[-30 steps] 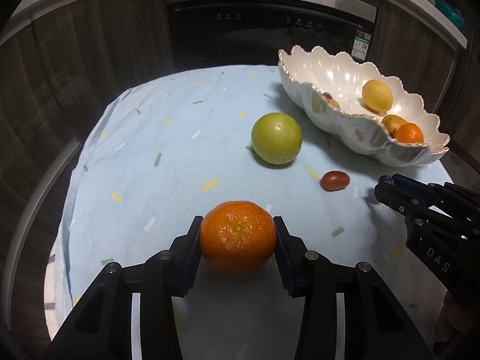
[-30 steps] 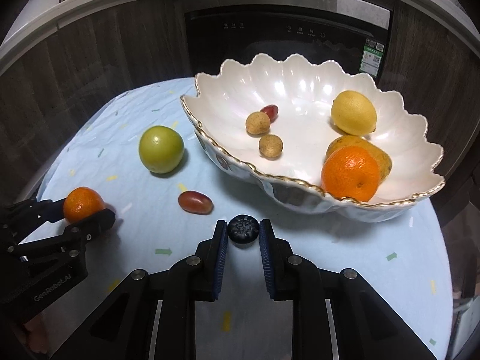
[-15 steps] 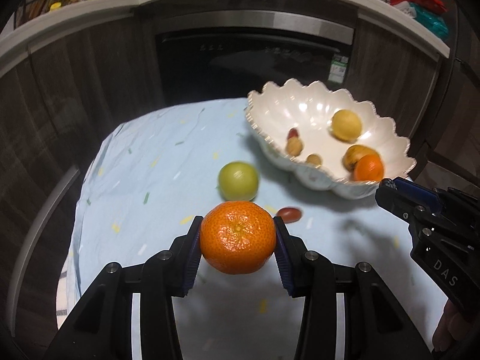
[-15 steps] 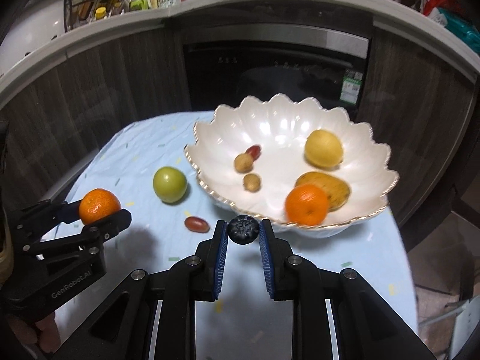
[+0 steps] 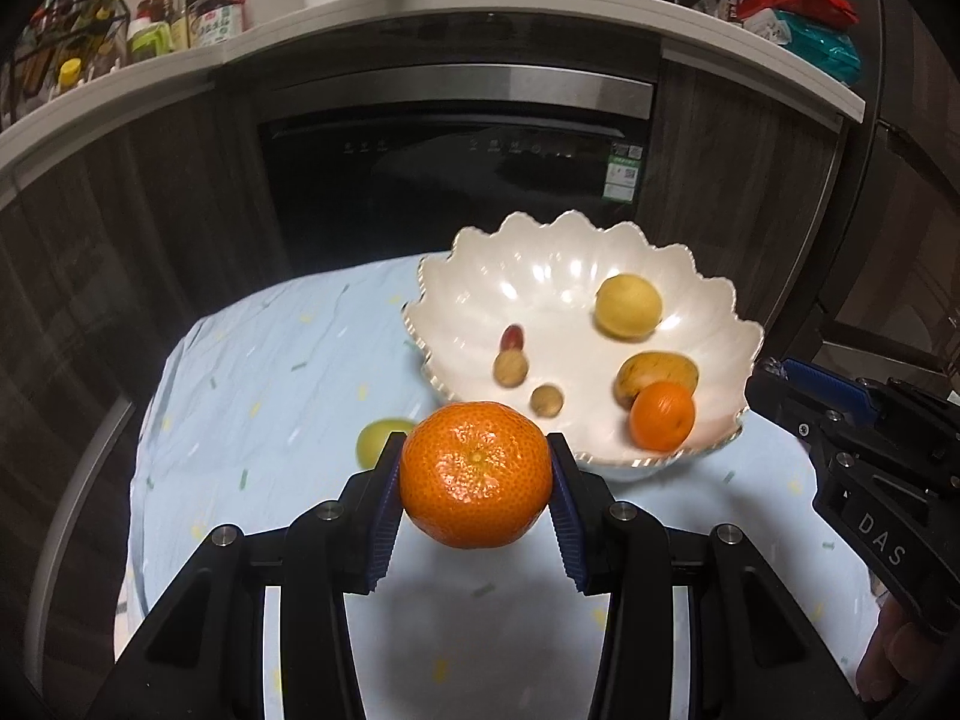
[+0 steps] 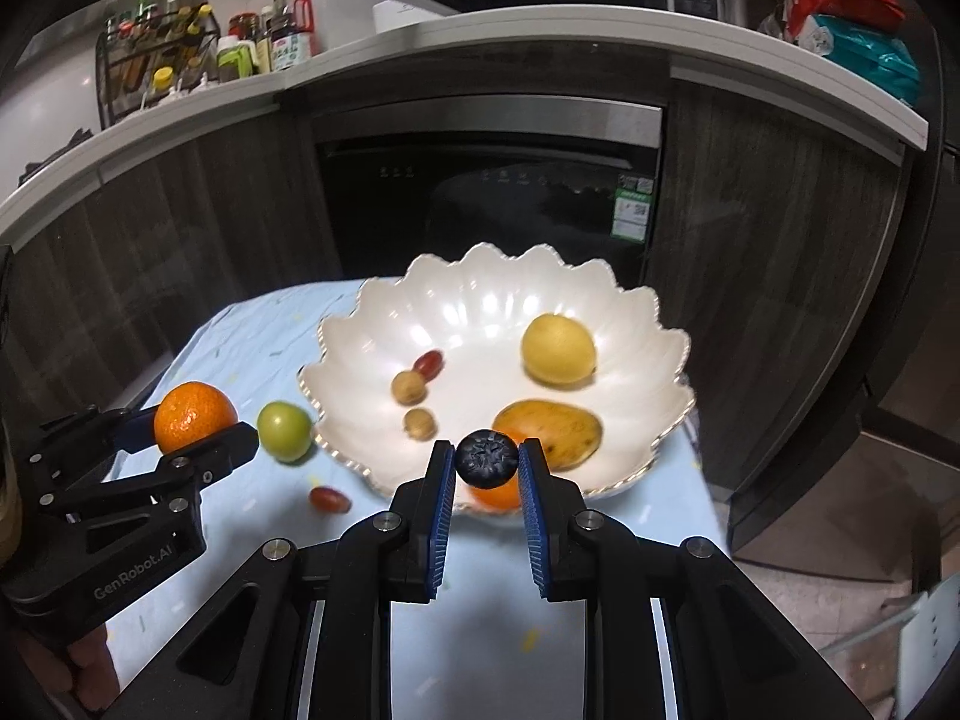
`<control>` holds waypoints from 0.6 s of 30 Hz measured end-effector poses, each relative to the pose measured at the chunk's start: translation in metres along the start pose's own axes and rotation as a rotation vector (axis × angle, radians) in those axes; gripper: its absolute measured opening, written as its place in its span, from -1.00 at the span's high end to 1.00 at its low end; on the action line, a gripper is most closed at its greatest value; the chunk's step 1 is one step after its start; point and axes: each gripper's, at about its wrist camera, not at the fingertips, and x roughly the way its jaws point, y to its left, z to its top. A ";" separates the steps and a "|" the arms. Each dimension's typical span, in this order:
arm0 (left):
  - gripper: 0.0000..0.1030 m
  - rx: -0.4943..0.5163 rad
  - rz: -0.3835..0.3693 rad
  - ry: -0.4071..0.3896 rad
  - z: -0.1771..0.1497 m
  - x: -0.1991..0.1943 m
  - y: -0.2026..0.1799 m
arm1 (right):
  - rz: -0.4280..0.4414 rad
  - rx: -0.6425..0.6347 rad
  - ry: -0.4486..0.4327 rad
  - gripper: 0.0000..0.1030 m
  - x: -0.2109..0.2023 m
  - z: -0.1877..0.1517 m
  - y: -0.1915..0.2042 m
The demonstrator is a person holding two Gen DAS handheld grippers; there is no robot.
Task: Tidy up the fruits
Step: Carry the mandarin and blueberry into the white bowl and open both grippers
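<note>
My left gripper [image 5: 475, 475] is shut on an orange mandarin [image 5: 475, 474] and holds it in the air above the table; it also shows in the right wrist view [image 6: 192, 423]. My right gripper [image 6: 486, 459] is shut on a dark blueberry [image 6: 486, 458], held above the near rim of the white scalloped bowl [image 6: 480, 306]. The bowl [image 5: 540, 258] holds a lemon [image 6: 558, 349], a yellow-brown fruit [image 6: 549, 425], an orange [image 5: 662, 416], two small brown fruits and a red grape. A green fruit [image 6: 285, 429] and a red grape [image 6: 329, 499] lie on the cloth left of the bowl.
The table is covered with a light blue cloth [image 5: 270, 372] with confetti marks. Dark cabinets and a black built-in appliance [image 5: 456, 180] stand behind it. A counter above carries bottles [image 6: 180, 42] and packets. The table edge drops off on the right.
Both grippers have risen well above the table with their fruits and moved toward the bowl. The bowl and loose fruits now look smaller and farther below.
</note>
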 end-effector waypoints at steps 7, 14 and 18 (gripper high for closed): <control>0.15 0.021 -0.020 -0.007 0.018 0.010 -0.014 | -0.029 0.014 -0.020 0.55 0.000 0.015 -0.020; 0.15 0.037 -0.031 -0.001 0.029 0.024 -0.024 | -0.048 0.024 -0.019 0.55 0.010 0.023 -0.037; 0.15 0.041 -0.035 0.009 0.034 0.034 -0.027 | -0.053 0.028 -0.012 0.55 0.019 0.026 -0.045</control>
